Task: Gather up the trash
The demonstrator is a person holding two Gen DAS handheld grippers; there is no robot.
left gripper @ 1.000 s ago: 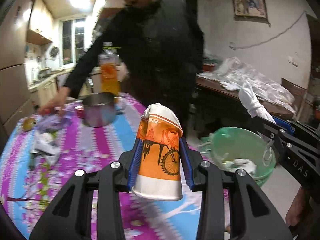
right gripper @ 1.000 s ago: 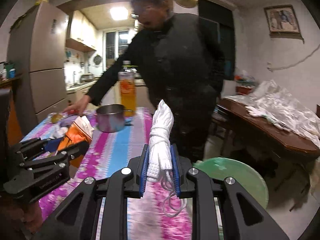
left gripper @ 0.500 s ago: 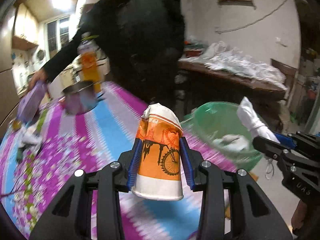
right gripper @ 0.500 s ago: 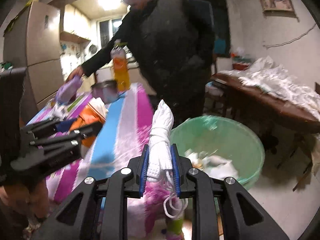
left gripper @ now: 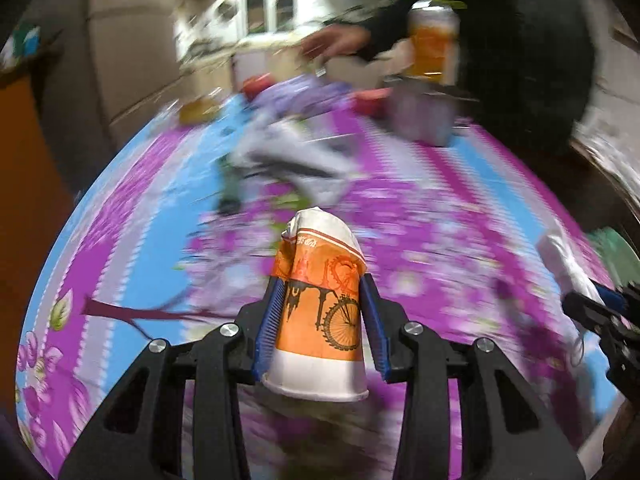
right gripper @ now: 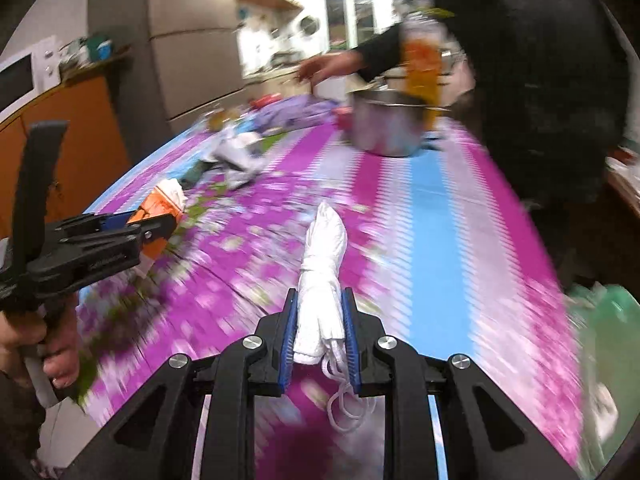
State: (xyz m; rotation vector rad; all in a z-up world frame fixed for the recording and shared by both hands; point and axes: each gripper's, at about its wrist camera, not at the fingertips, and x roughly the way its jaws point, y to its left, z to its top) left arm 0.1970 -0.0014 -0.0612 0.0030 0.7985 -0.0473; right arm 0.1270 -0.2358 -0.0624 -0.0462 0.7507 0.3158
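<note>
From the left wrist view, the left gripper (left gripper: pixel 322 322) tilts down over the purple, blue and white flowered surface (left gripper: pixel 440 208). Its blue-padded fingers (left gripper: pixel 269 320) are partly spread and pinch a crushed orange and white paper cup (left gripper: pixel 320 312), mouth end away from the camera and base toward it. Beyond it lie blurred white and lilac wrappers (left gripper: pixel 292 152), a steel pot (left gripper: pixel 422 116) and an orange drink bottle (left gripper: pixel 434 36). A person in black (left gripper: pixel 532 52) leans over the far end, one hand (left gripper: pixel 332 42) stretched above the wrappers. At the right edge the right gripper (left gripper: pixel 596 304) shows with a white bundle, and a bit of green basin (left gripper: pixel 616 248) beside it.

From the right wrist view, the right gripper (right gripper: pixel 320 332) also slants down over the surface. Its fingers (right gripper: pixel 289 332) stand close together and squeeze a wound bundle of white cord (right gripper: pixel 322 276), loose loops dangling below them. At left a hand (right gripper: pixel 44 344) grips the handle of the left gripper, the paper cup clamped at its tip above the surface. The pot stands further back, just before the bottle. The green basin sits at the lower right, off the edge of the surface.
</note>
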